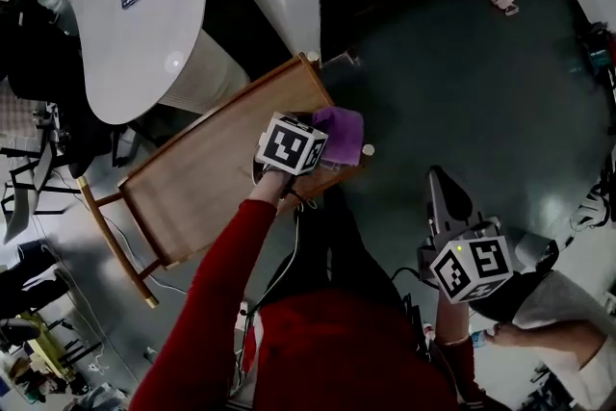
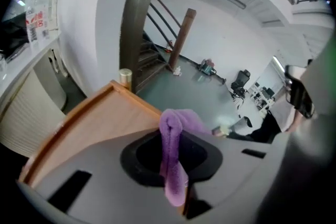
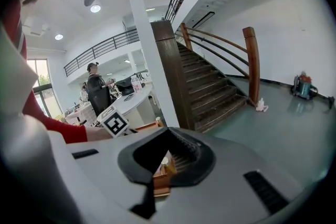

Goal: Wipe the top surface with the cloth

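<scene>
A grey-green floor at the foot of a staircase surrounded the wooden bench at centre-left of the head view, where the left gripper was clamped on the purple cloth over the bench's right-hand corner. The right gripper hung at lower right, jaws together and empty, well clear of the bench
</scene>
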The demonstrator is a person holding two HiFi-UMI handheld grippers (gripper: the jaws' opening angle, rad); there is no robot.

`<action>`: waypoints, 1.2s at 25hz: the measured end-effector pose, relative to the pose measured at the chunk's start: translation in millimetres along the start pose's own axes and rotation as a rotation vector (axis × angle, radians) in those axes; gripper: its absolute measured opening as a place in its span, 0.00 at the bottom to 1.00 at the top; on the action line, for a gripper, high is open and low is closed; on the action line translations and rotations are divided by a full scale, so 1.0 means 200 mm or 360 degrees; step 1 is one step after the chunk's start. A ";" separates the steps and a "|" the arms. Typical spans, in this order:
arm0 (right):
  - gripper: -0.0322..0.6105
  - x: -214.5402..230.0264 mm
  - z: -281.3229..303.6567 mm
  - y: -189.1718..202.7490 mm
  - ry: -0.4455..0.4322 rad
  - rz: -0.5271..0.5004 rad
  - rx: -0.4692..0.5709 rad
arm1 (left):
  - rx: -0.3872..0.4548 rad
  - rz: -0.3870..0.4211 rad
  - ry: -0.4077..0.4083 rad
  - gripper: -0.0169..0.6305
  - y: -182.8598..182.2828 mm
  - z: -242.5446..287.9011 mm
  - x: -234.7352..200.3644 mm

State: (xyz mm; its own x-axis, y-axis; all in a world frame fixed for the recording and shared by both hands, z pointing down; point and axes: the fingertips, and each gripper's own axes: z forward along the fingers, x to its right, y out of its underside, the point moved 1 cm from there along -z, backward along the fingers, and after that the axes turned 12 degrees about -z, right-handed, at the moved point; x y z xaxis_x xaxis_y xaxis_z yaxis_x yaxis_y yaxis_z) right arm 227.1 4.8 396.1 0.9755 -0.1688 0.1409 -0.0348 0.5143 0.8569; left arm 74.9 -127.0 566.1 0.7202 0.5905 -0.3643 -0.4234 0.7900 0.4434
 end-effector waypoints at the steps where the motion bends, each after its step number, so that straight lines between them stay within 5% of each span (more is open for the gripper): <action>1: 0.06 0.00 0.02 0.00 -0.0011 0.0001 -0.0012 | 0.0010 -0.0021 -0.0048 0.10 -0.05 0.01 -0.08; 9: 0.06 -0.07 0.24 -0.01 -0.0191 -0.0100 -0.0125 | 0.0183 -0.0175 -0.0309 0.10 -0.37 -0.04 -0.49; 16: 0.06 -0.21 0.62 -0.06 -0.0437 -0.0297 -0.0195 | 0.0226 -0.0124 -0.0420 0.10 -0.49 -0.07 -0.55; 25: 0.06 -0.35 0.98 -0.13 -0.0553 -0.0442 -0.0248 | 0.0362 -0.0192 -0.0560 0.10 -0.59 -0.19 -0.70; 27: 0.06 -0.37 0.99 -0.14 -0.0569 -0.0469 -0.0241 | 0.0497 -0.0165 -0.0591 0.10 -0.65 -0.25 -0.70; 30: 0.06 -0.41 0.97 -0.21 -0.0602 -0.0517 -0.0182 | 0.0872 -0.0150 -0.0604 0.10 -0.72 -0.55 -0.61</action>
State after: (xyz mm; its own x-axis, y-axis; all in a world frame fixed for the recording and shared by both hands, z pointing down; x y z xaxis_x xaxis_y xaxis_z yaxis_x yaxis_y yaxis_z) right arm 106.5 -165.6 444.7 0.7845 -0.6168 0.0642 0.3015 0.4699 0.8297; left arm -11.9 -293.7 456.8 0.9261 0.3449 -0.1530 -0.0812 0.5782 0.8118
